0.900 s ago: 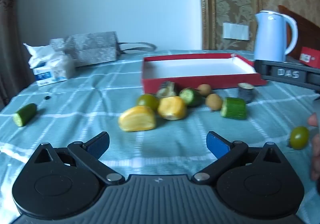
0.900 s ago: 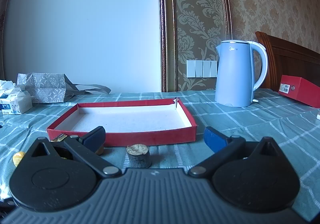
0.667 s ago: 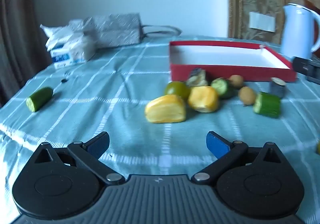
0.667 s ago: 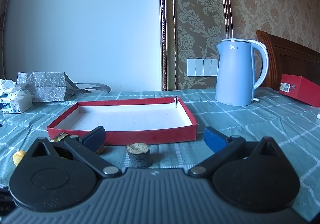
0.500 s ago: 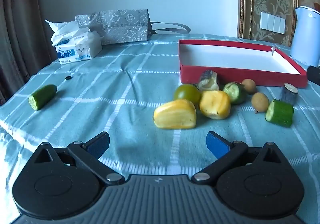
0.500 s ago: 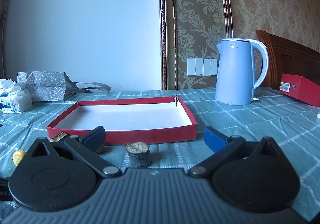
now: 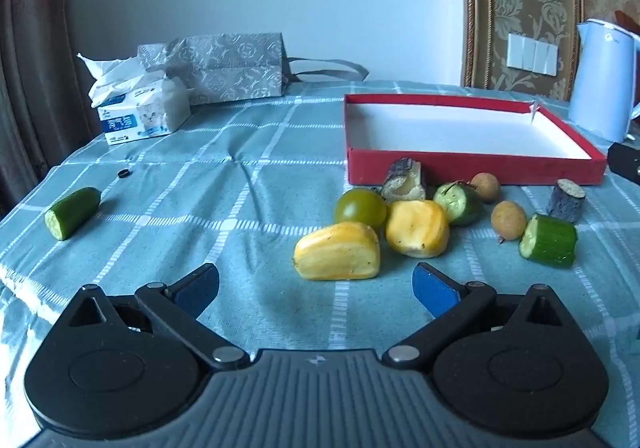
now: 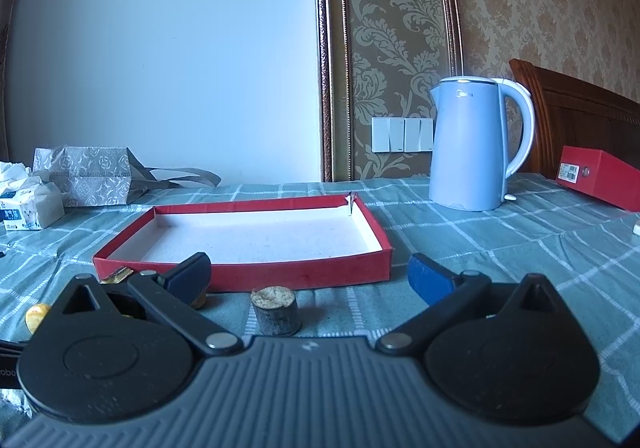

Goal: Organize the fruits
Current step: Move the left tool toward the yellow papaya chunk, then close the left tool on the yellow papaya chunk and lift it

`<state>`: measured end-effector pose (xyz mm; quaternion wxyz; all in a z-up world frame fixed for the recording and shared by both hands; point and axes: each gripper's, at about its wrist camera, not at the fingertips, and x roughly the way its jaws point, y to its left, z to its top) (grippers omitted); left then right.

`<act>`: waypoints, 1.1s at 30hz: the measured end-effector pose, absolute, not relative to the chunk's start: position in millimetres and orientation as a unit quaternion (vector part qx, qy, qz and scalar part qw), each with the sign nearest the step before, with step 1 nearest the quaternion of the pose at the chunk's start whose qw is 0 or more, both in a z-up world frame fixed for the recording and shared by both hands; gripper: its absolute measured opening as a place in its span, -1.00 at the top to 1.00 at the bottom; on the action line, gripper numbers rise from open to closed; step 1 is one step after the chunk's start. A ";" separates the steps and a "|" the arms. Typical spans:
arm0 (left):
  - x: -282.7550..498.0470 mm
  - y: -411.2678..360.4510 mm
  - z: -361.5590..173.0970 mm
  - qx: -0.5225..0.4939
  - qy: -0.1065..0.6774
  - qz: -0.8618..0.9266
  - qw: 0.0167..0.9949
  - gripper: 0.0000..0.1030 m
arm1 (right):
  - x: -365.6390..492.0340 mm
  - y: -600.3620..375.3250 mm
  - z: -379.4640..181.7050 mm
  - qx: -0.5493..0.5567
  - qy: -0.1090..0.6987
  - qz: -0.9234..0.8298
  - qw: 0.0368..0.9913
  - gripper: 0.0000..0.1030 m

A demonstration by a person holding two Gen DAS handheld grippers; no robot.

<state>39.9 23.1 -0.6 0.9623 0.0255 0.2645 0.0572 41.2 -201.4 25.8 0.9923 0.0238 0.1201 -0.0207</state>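
A shallow red box (image 7: 472, 169) with a white floor lies on the teal checked cloth. In front of it lies a heap of fruit: two yellow pieces (image 7: 338, 251), a green tomato (image 7: 360, 206), cucumber chunks (image 7: 549, 240), two small brown round fruits (image 7: 508, 219) and a dark cut stub (image 7: 566, 196). One cucumber piece (image 7: 72, 211) lies alone at far left. My left gripper (image 7: 316, 286) is open just short of the near yellow piece. My right gripper (image 8: 308, 272) is open, the dark stub (image 8: 276, 310) between its fingers, the red box (image 8: 248, 272) behind it.
A pale blue kettle (image 8: 474, 143) stands behind the box at right, a second red box (image 8: 600, 177) beyond it. A tissue pack (image 7: 138, 109) and a grey patterned bag (image 7: 224, 67) sit at the back left. A small black ring (image 7: 125, 172) lies on the cloth.
The left wrist view has swung left and drawn closer to the fruit heap, so the heap now sits ahead and right. The right wrist view is nearly unchanged.
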 end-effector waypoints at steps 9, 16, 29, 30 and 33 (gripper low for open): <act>42.6 29.1 -6.4 0.017 0.280 0.058 0.958 -1.00 | 40.3 -204.7 25.6 0.032 0.119 -0.020 0.992 -1.00; 44.2 30.9 -6.1 0.017 0.285 0.058 0.957 -1.00 | 40.3 -205.1 26.0 0.034 0.120 -0.017 0.992 -1.00; 61.7 47.5 -6.8 -0.007 0.290 0.039 0.956 -1.00 | 39.2 -212.4 28.3 0.055 0.116 -0.014 0.992 -1.00; 61.8 48.9 -6.6 -0.009 0.288 0.038 0.957 -1.00 | 39.2 -213.2 28.4 0.058 0.117 -0.013 0.991 -1.00; 63.1 49.9 -5.9 -0.009 0.286 0.033 0.958 -1.00 | 38.9 -214.9 28.8 0.066 0.117 -0.009 0.991 -1.00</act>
